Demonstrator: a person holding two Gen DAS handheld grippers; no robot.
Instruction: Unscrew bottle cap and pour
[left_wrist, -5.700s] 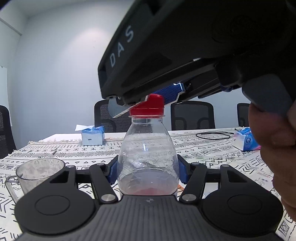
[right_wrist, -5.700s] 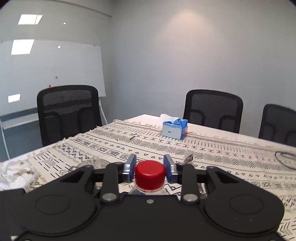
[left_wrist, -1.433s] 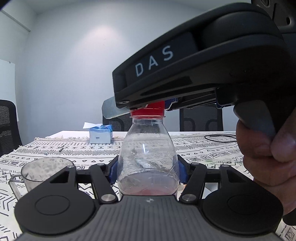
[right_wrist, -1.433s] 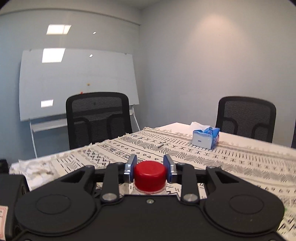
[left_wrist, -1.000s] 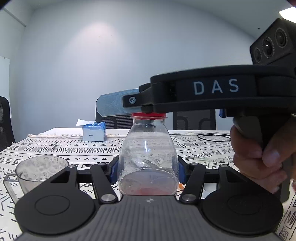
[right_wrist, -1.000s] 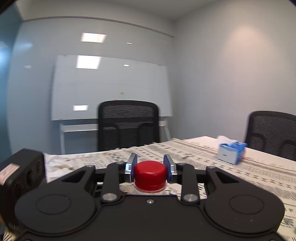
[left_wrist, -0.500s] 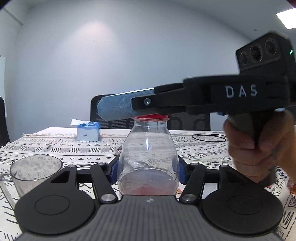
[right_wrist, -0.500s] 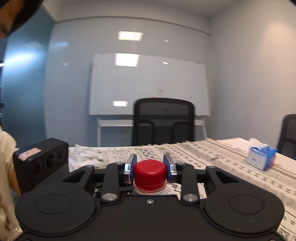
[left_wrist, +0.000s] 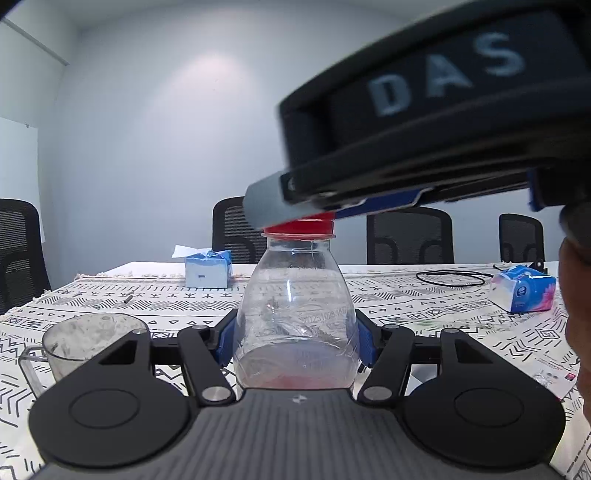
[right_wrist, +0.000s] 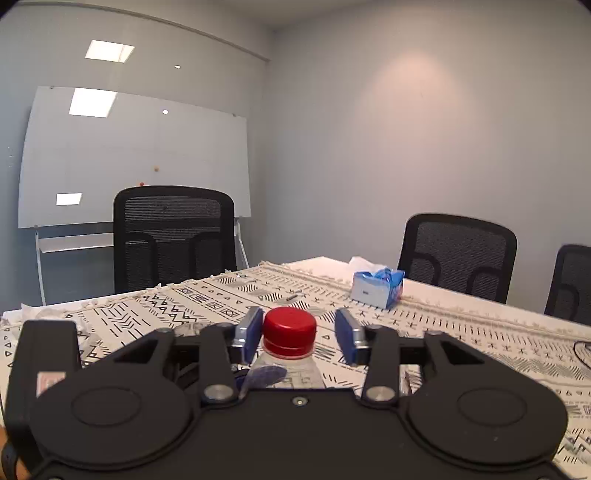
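Red cap (right_wrist: 289, 326) sat ungripped between the right gripper's (right_wrist: 297, 334) spread jaws. The left gripper (left_wrist: 295, 343) pinched the bottle (left_wrist: 295, 295) upright on the table (left_wrist: 461, 314), its jaws having just eased wider. With that looser hold, the next twist might have spun or tipped the bottle.

"DAS" on right hand-held gripper (left_wrist: 295, 221) (blurred)
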